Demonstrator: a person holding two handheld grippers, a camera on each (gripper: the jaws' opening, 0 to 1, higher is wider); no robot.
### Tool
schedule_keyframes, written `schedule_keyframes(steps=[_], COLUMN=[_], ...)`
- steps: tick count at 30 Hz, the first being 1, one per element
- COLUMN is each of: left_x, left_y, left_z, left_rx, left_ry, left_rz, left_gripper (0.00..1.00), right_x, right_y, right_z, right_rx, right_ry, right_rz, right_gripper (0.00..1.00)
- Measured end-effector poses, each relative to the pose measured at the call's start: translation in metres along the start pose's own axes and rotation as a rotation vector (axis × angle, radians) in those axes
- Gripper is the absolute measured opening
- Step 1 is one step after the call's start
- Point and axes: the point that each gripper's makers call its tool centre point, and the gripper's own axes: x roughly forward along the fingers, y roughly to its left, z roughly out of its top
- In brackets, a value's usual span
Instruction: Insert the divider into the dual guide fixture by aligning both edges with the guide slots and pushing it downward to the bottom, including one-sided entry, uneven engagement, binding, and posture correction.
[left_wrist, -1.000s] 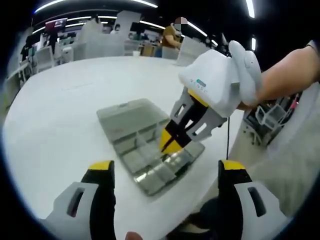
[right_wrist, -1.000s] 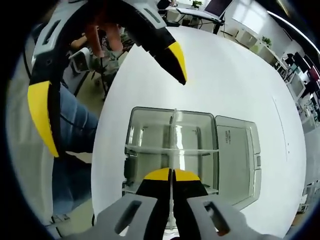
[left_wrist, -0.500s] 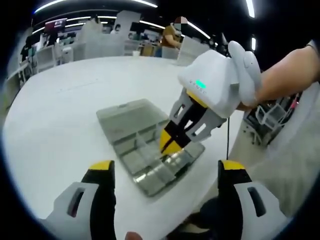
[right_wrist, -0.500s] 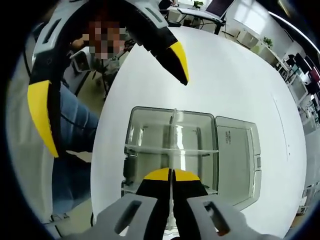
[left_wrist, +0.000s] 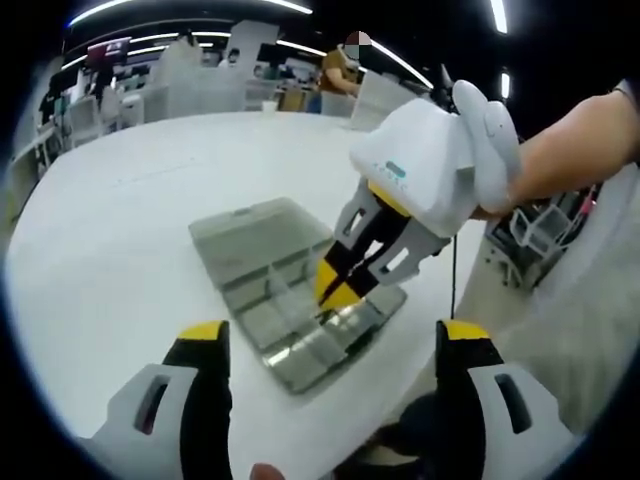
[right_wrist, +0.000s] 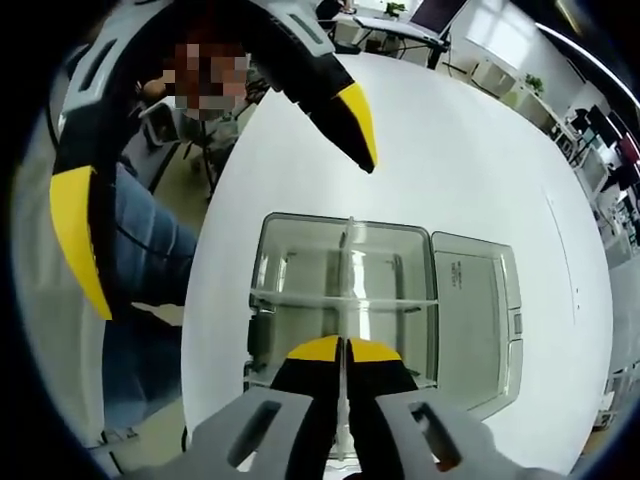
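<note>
Divider (right_wrist: 343, 300), a thin clear strip, stands on edge across the open box (right_wrist: 300, 262), pinched at its top by the right gripper (right_wrist: 343, 352); the left gripper (left_wrist: 330, 335) hangs open, apart. It looks light, stiff and slick, likely to bind if tilted, so hold it mid-edge.

The right gripper (left_wrist: 338, 283) has a white moulded housing with a small teal mark on its side, grey slotted arms and black jaws tipped in yellow. A thin dark cable hangs beneath the housing. The left gripper (left_wrist: 335, 345) matches it: grey slotted arms, black jaws, yellow tips. The person wears blue jeans (right_wrist: 140, 300).
</note>
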Motion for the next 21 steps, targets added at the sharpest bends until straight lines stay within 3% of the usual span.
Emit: schedule_keyframes(steps=[21], left_x=[0.0004], left_y=[-0.0004], left_z=[-0.0014], left_rx=[0.015], left_ry=[0.016], left_rz=[-0.008], left_gripper=[0.82], right_x=[0.0013], right_y=[0.0027], right_z=[-0.0030], right_rx=[0.023], right_ry=[0.003], right_rz=[0.002], right_gripper=[0.01])
